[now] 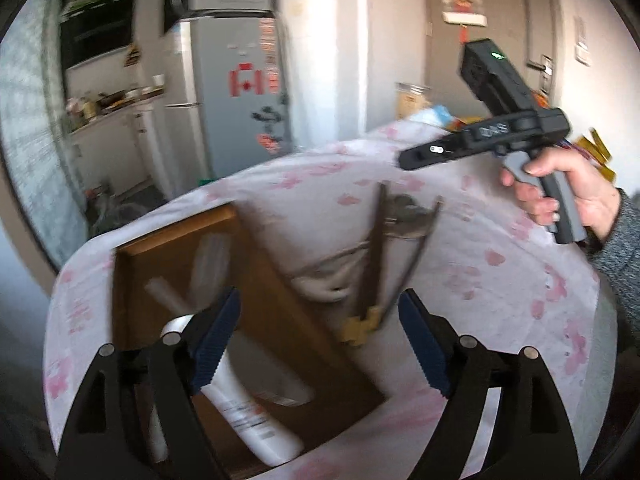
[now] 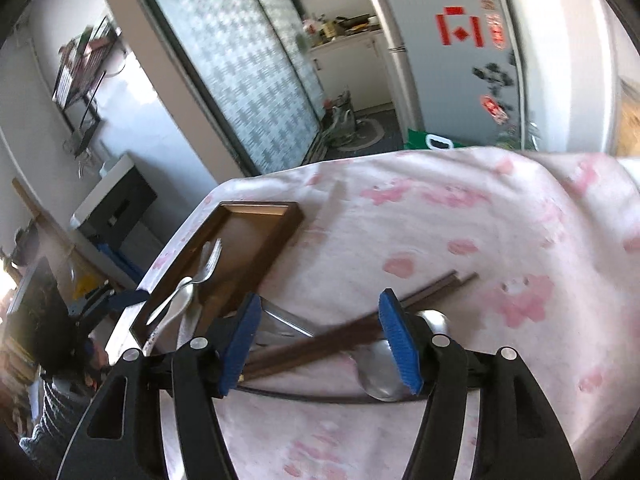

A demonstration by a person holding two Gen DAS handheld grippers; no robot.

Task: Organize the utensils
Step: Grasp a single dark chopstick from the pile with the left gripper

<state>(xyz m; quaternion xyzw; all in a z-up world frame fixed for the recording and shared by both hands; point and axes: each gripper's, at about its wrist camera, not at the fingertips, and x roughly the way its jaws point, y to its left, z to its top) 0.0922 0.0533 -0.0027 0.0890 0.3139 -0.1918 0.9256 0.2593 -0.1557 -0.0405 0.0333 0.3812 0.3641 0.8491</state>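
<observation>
Tablecloth (image 2: 460, 232), pink-flowered, draped over a round table and falling away at the far and left rims. Wooden tray (image 2: 256, 236) set close to the left edge of the cloth, one long side nearly at the drop. Fork (image 2: 210, 264) and spoon (image 2: 176, 300) lying inside the tray, handles toward the near end; white bottle-like thing (image 1: 240, 404) also across the tray's near end in the left wrist view, blurred. Dark chopsticks (image 2: 360, 320) lying loose on the cloth right of the tray, crossing a metal ladle-like spoon (image 2: 384, 376); exact contact between them hard to tell.

Left gripper (image 1: 320, 344) spread wide, blue pads apart, nothing clamped, hovering over the tray's right wall. Right gripper (image 2: 316, 340) also parted, pads on either side of the chopsticks without pressing on them; same gripper seen in the left wrist view, gripped by a hand (image 1: 568, 196) above the cloth's right side.

Bare cloth wide open to the right and far side of the chopsticks. Fridge (image 1: 236, 92) and sliding door (image 2: 240, 68) standing well beyond the table's far rim.
</observation>
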